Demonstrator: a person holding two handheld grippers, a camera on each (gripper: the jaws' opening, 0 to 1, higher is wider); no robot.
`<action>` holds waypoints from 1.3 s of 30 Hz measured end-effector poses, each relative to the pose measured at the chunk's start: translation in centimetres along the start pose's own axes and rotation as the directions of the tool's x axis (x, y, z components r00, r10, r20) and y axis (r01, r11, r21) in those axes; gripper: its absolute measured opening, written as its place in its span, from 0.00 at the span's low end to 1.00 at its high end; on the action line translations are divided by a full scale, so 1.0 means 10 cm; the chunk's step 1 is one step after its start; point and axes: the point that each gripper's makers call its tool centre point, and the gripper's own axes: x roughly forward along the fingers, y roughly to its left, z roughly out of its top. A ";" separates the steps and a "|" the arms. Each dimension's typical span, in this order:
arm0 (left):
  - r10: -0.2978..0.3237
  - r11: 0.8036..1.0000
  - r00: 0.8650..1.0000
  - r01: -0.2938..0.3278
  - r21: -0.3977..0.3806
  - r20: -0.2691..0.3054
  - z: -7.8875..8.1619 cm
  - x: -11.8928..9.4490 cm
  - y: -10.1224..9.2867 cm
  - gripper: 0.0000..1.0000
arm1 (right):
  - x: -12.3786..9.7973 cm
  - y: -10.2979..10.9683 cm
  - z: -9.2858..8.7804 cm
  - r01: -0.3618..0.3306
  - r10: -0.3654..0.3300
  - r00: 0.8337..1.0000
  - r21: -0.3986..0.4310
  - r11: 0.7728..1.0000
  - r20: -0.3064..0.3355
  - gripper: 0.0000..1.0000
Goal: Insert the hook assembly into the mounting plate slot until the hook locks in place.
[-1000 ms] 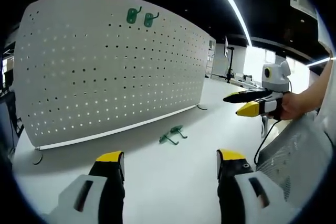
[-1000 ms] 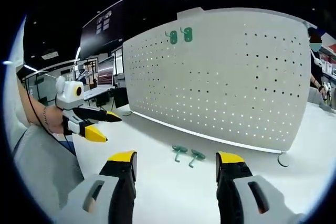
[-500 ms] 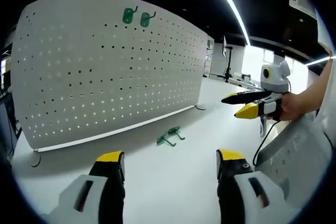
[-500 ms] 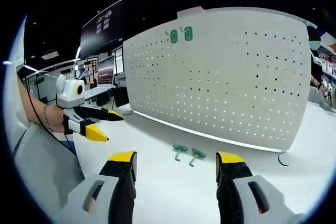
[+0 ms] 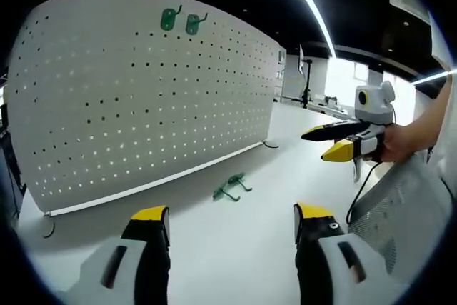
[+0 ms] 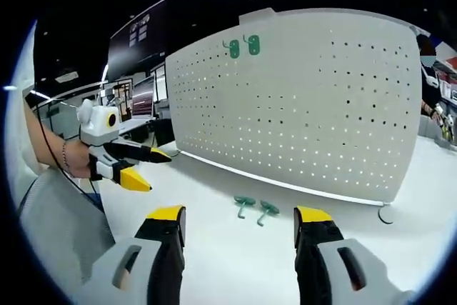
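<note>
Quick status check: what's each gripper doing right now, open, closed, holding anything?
Left gripper: open, holding nothing.
Right gripper: open, holding nothing; the two green hooks lie on the table ahead.

We look from both sides at one scene. Our left gripper view sits low over the white counter point(image 5: 235, 248), facing the pegboard point(image 5: 143, 98) at a slant from its left end, with the right gripper point(image 5: 330, 141) coming in from the right. Our right gripper view faces the same pegboard point(image 6: 314, 105) from the other side, with the left gripper point(image 6: 143, 166) entering from the left. Both share the board, two green hooks high on it point(image 5: 178, 21) point(image 6: 243, 47), and two hooks lying near on the counter point(image 5: 230, 186) point(image 6: 255, 207).
</note>
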 end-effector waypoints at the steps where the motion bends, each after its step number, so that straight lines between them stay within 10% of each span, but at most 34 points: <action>1: -0.002 1.000 1.000 0.002 0.000 0.000 0.00 0.01 0.00 0.73 | 0.00 0.00 -0.01 -0.001 0.001 1.000 0.001 1.000 -0.002 0.59; 39: -0.083 0.982 0.991 0.099 0.162 -0.101 0.12 0.23 0.23 0.72 | -0.01 0.02 -0.01 -0.006 0.006 1.000 0.000 1.000 -0.005 0.60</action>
